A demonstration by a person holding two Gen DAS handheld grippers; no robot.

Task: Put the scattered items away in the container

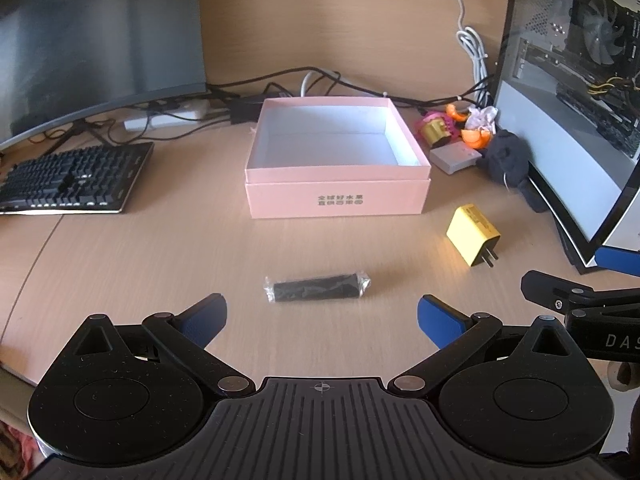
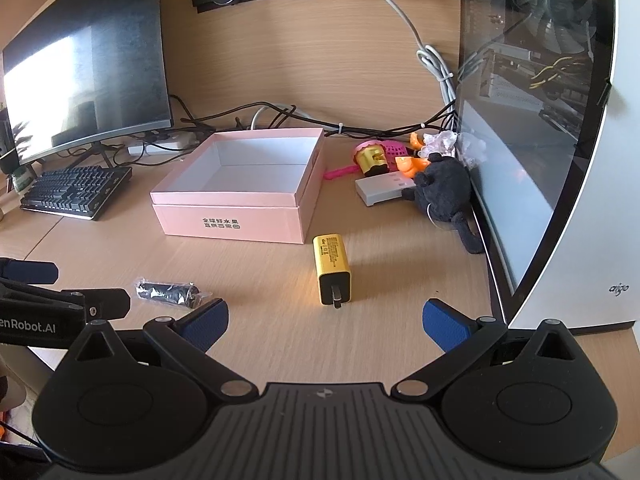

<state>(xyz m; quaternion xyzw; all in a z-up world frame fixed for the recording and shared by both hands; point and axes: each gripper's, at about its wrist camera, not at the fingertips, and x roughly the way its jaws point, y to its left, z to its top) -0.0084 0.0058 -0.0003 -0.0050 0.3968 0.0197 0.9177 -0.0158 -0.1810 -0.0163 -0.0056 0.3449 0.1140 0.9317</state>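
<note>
An open pink box (image 1: pixel 338 196) (image 2: pixel 230 222) with a white, bare inside stands mid-desk. A black cylinder in clear wrap (image 1: pixel 316 289) (image 2: pixel 168 292) lies on the desk just ahead of my left gripper (image 1: pixel 322 322), which is open with nothing between its blue pads. A yellow plug adapter (image 1: pixel 474 234) (image 2: pixel 332 270) lies prongs toward me, just beyond my right gripper (image 2: pixel 326 326), also open and holding nothing. Each gripper's side shows at the edge of the other's view.
A keyboard (image 1: pixel 72 178) and curved monitor (image 1: pixel 96 40) stand at the left. A glass-sided PC case (image 2: pixel 540 140) walls off the right. By it lie a black plush toy (image 2: pixel 444 188), a grey block (image 2: pixel 380 188), pink and orange toys (image 2: pixel 374 156). Cables (image 1: pixel 320 84) run behind the box.
</note>
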